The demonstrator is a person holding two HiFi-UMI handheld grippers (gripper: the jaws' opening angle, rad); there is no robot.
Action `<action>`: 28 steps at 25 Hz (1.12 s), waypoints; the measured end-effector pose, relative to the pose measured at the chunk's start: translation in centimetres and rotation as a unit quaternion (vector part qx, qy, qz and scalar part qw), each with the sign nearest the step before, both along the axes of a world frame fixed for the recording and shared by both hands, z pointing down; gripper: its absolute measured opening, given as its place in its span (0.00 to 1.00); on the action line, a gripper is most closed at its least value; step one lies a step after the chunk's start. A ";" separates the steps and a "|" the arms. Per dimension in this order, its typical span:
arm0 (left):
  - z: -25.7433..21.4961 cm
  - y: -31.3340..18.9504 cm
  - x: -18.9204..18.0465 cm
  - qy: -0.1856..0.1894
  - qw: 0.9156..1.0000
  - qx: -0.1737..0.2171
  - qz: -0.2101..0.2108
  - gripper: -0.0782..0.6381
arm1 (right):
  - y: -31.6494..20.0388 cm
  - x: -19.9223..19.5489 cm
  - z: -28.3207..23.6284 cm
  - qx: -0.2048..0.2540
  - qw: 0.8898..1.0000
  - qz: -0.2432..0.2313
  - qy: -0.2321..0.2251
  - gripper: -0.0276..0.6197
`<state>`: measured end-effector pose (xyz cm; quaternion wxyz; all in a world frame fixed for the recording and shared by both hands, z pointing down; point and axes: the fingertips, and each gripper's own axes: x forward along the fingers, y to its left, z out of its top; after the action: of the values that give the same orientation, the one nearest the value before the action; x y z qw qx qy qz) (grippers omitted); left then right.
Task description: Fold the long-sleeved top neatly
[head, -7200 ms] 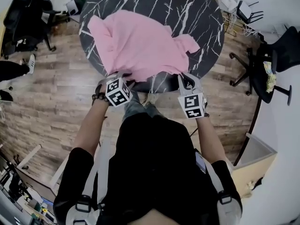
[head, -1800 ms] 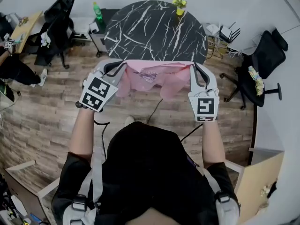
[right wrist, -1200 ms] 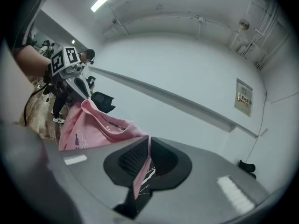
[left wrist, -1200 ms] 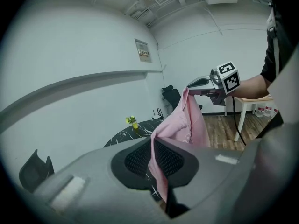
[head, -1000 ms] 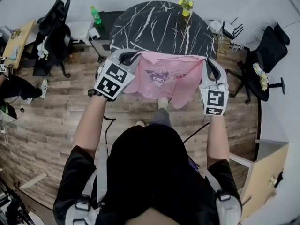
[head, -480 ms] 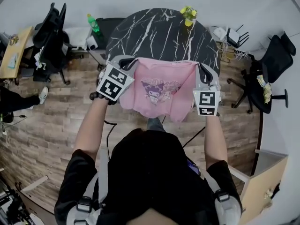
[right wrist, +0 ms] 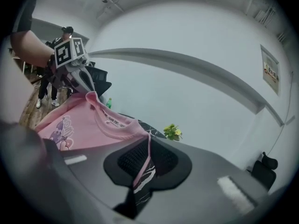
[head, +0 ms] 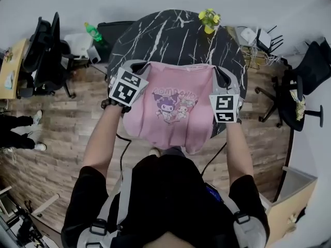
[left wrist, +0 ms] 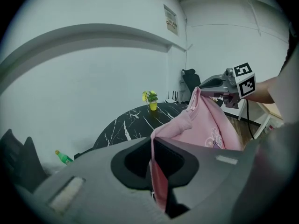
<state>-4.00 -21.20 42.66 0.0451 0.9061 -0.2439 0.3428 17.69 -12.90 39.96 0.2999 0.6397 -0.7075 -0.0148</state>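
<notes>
Two thin pinches carried the whole pink top (head: 173, 115), so the main risk was a shoulder slipping out. Only a narrow edge of cloth sat in each grip, and a jerk on the way down could pull it free and dump the shirt in a heap. Second risk: the hem hung past the table (head: 170, 35) rim at 6 o'clock, close to my legs, so laying it down from there could leave the lower half draped off the edge or bunched. I couldn't make out the sleeves from the head view. If they hung behind the body panel, they could land tucked under and wrinkle the lay. The potted plant (head: 209, 19) at 12 o'clock on the table sat well apart from the top, low risk unless I overshot.

Next, the left gripper (head: 146, 66): jaws together on the top's shoulder at its 9 o'clock side, pink cloth clamped between the pads. The right gripper (head: 216, 70) was the same, closed on the opposite shoulder at 3 o'clock, beside the neckline. The top was in the air, print facing me, spread between both grippers above the table's near edge.
</notes>
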 end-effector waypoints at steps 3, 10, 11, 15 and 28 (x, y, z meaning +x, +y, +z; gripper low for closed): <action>2.7 -2.4 1.1 -0.008 1.000 -0.019 -0.010 0.14 | -2.7 1.2 2.8 -0.023 1.000 0.003 -0.004 0.07; 10.2 -5.1 2.2 -0.029 0.997 -0.073 -0.025 0.14 | -5.8 2.8 12.1 -0.101 0.995 0.017 -0.005 0.07; 11.0 -5.4 2.4 -0.032 0.996 -0.077 -0.026 0.14 | -6.1 2.9 13.0 -0.107 0.994 0.019 -0.007 0.07; 14.0 -6.9 2.8 -0.064 0.995 -0.071 -0.021 0.14 | -7.6 3.3 16.0 -0.127 0.992 0.012 -0.002 0.07; 17.6 -12.9 5.2 -0.083 0.992 -0.084 -0.038 0.14 | -13.6 5.8 19.8 -0.148 0.989 0.005 0.010 0.08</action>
<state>1.18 -34.13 60.27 0.1138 0.8577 -0.2516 0.4338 23.50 -26.46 59.75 0.3985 0.5914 -0.6959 0.0847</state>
